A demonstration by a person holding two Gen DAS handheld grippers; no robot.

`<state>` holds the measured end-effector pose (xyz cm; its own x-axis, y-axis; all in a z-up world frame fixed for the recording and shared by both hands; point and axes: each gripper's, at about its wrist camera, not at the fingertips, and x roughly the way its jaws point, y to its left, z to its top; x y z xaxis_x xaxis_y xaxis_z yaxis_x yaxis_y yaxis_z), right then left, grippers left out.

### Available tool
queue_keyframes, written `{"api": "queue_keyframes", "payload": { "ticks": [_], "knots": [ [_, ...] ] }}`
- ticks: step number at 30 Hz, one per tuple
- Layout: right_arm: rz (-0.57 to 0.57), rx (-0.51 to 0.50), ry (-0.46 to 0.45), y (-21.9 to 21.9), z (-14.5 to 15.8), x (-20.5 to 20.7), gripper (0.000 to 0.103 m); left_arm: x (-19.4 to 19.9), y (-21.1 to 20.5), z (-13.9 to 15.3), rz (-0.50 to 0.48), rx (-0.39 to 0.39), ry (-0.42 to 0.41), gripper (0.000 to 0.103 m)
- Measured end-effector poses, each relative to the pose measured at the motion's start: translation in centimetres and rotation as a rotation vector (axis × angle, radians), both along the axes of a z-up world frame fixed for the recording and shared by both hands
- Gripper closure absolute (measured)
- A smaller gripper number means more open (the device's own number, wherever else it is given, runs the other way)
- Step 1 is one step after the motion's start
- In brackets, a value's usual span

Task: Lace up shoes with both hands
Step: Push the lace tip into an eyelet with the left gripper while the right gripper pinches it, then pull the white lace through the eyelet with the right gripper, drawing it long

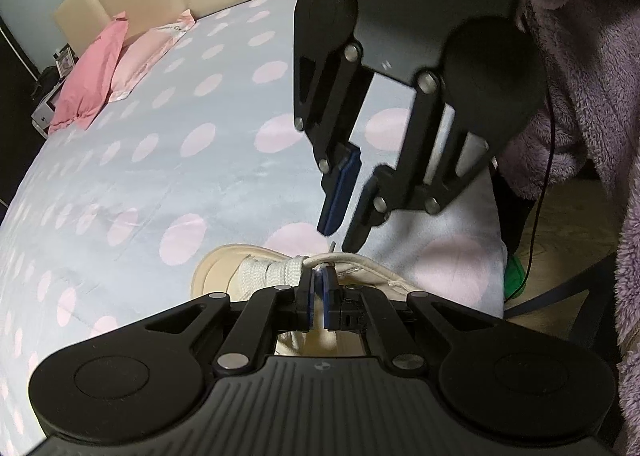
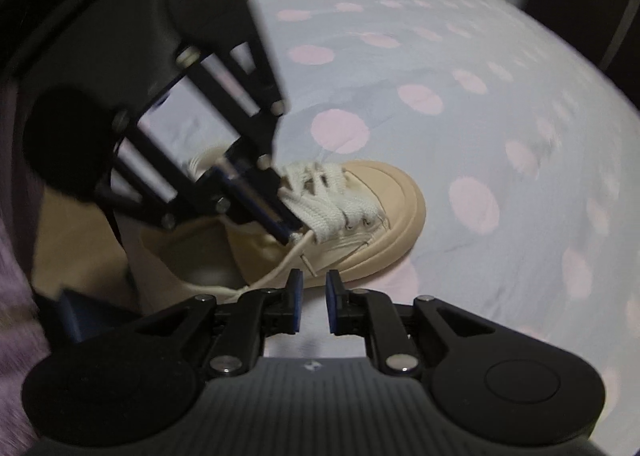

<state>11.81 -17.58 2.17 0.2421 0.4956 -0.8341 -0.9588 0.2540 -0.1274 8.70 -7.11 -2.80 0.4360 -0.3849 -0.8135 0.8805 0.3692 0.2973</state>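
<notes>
The left gripper clenches the thin cream lace on the beige canvas shoe; the lace trails toward 7 o'clock; the right gripper, released, waits just beside it.

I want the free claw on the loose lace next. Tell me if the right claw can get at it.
Probably yes. The right claw is open, and the loose lace trails off the shoe just ahead of its left finger, nothing between them. The left claw pinches the lace higher up, clear of that stretch.
</notes>
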Motion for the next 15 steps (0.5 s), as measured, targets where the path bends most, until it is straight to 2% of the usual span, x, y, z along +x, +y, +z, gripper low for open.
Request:
{"api": "queue_keyframes", "payload": {
  "ticks": [6, 10, 12, 15],
  "knots": [
    [0.133, -0.047, -0.168, 1.0, -1.2, -1.9, 0.089, 0.0, 0.0, -0.1, -0.001, 0.006, -0.004, 0.102],
    [0.15, -0.042, -0.175, 1.0, -1.4, -2.0, 0.098, -0.3, 0.1, -0.1, 0.003, 0.002, -0.012, 0.102],
    [0.139, -0.039, -0.163, 0.9, -1.4, -1.8, 0.098, -0.5, 0.1, 0.0, 0.002, -0.003, -0.016, 0.102],
    [0.118, -0.049, -0.148, 0.9, -1.3, -1.6, 0.1, -1.0, 0.5, 0.4, 0.004, -0.013, -0.018, 0.095]
  ]
}}
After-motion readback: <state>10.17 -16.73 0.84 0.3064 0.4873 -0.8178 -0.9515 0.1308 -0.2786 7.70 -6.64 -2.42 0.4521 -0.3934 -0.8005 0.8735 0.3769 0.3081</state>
